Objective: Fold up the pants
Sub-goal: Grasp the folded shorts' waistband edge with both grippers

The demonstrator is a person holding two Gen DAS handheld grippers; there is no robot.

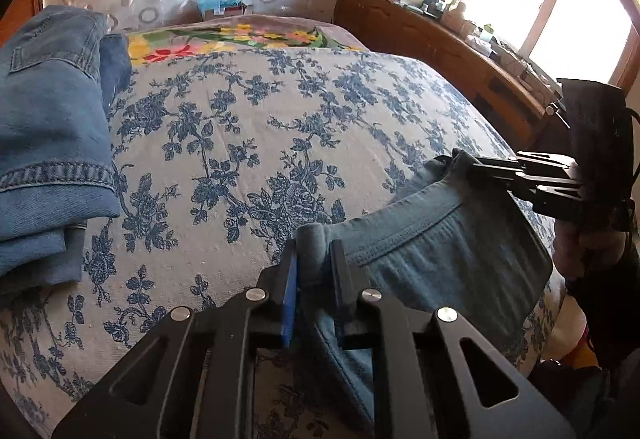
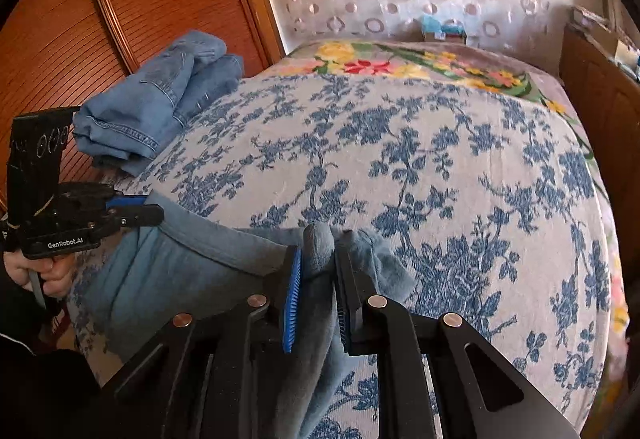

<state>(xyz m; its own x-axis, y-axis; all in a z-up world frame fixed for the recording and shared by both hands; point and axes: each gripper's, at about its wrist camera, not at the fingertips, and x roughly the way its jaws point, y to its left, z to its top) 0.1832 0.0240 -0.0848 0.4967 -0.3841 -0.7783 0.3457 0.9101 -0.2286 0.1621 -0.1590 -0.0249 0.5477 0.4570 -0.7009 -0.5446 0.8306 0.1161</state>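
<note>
Both the left gripper (image 1: 314, 259) and right gripper (image 2: 318, 263) pinch the teal pants (image 1: 440, 239) taut at the bed's (image 1: 240, 127) near edge, probably the waistband, so next comes laying them flat.

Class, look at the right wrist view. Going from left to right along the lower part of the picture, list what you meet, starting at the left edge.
Hand → left gripper → blue pants stretched between the grippers → right gripper, its fingers shut on the pants → flowered bedspread.
</note>
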